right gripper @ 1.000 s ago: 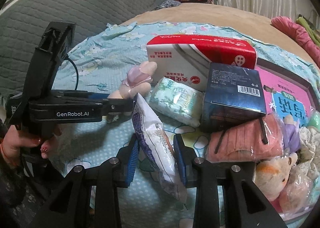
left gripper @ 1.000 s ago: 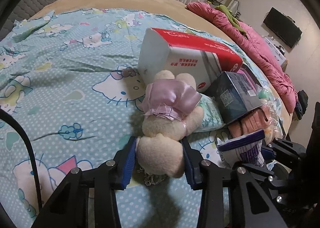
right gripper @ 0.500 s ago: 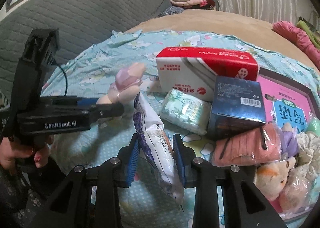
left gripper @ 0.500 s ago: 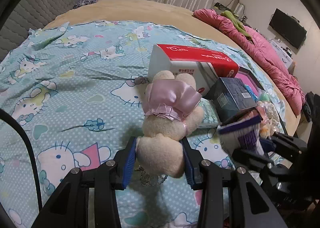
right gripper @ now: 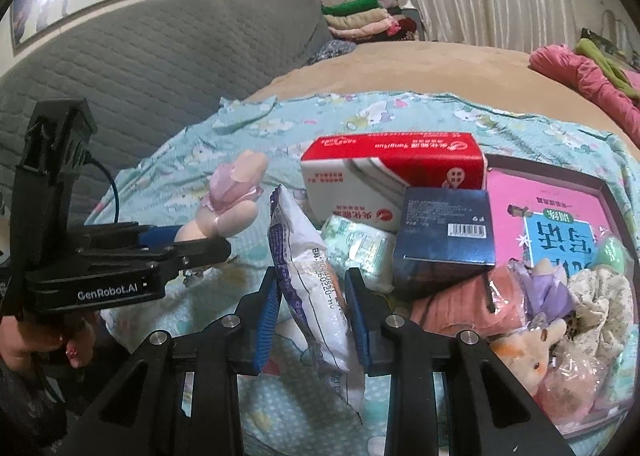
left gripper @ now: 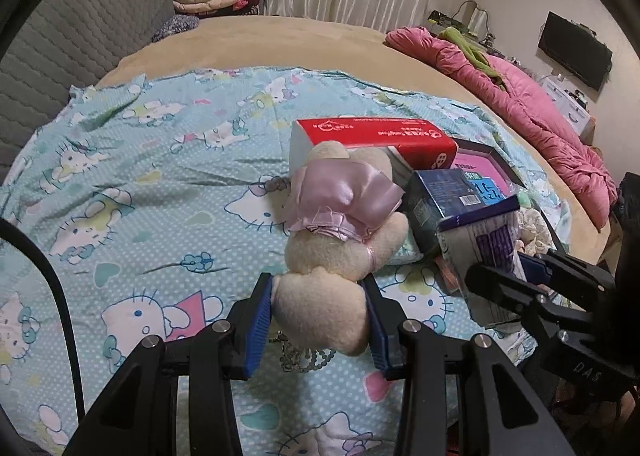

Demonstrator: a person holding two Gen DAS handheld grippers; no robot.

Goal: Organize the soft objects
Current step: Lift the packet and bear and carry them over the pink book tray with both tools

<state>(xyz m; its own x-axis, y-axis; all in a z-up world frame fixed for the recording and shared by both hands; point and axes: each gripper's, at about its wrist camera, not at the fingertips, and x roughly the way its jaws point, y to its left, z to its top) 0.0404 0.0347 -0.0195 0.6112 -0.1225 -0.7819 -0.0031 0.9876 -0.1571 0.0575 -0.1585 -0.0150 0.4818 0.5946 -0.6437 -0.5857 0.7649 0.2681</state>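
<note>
My left gripper (left gripper: 318, 320) is shut on a cream plush toy (left gripper: 340, 252) with a pink satin bow, held above the Hello Kitty sheet (left gripper: 140, 184). The toy also shows in the right wrist view (right gripper: 232, 208), with the left gripper (right gripper: 200, 252) around it. My right gripper (right gripper: 312, 308) is shut on a white and purple tissue pack (right gripper: 308, 276), held upright. That pack shows at the right of the left wrist view (left gripper: 484, 252).
A red and white tissue box (right gripper: 392, 176), a dark blue box (right gripper: 444, 240), a small green pack (right gripper: 360, 252), a pink book in a tray (right gripper: 548, 216), a bagged pink cloth (right gripper: 460, 300) and small plush toys (right gripper: 532, 344) crowd the right. Pink quilt (left gripper: 520, 96) lies beyond.
Both grippers have lifted higher above the bed with their objects still held. The pile of boxes now looks farther away and lower in both views.
</note>
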